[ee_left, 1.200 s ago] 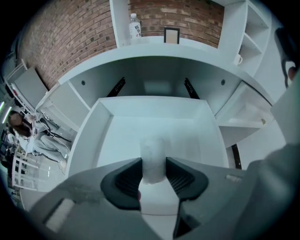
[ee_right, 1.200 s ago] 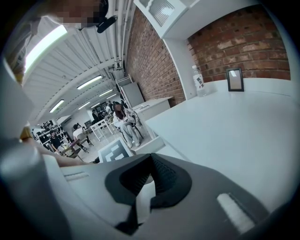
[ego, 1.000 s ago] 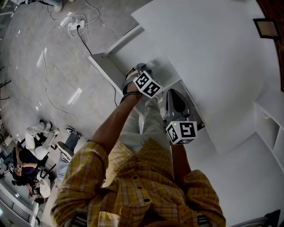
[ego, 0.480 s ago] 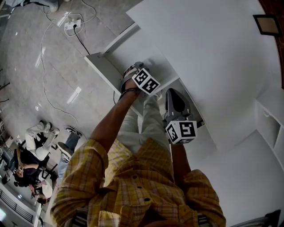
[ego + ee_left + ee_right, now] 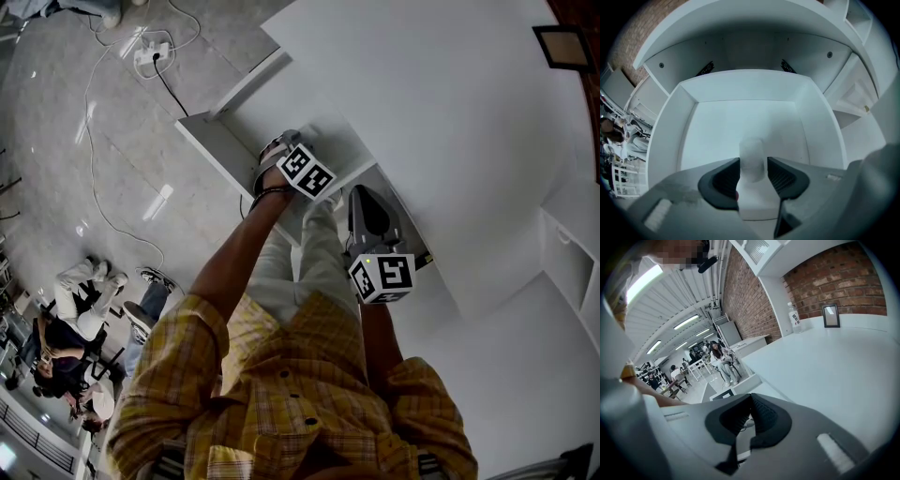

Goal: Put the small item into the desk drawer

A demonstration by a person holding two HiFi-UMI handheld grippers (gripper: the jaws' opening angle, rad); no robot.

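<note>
Your small item [image 5: 752, 180] is a pale white piece with a broad blocky base and a narrower rounded top. It stands upright between the jaws of your left tool [image 5: 753, 161], which are opening. It is at the front edge of the drawer [image 5: 670, 126], a shallow white box pulled out from under the table.

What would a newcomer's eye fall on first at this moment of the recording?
The left gripper hangs over the open white drawer, its fingers opening with the small white item between them. Next comes the right gripper, fingers together and empty, held by the white desk top. In the head view, the person's yellow plaid shirt fills the foreground.
</note>
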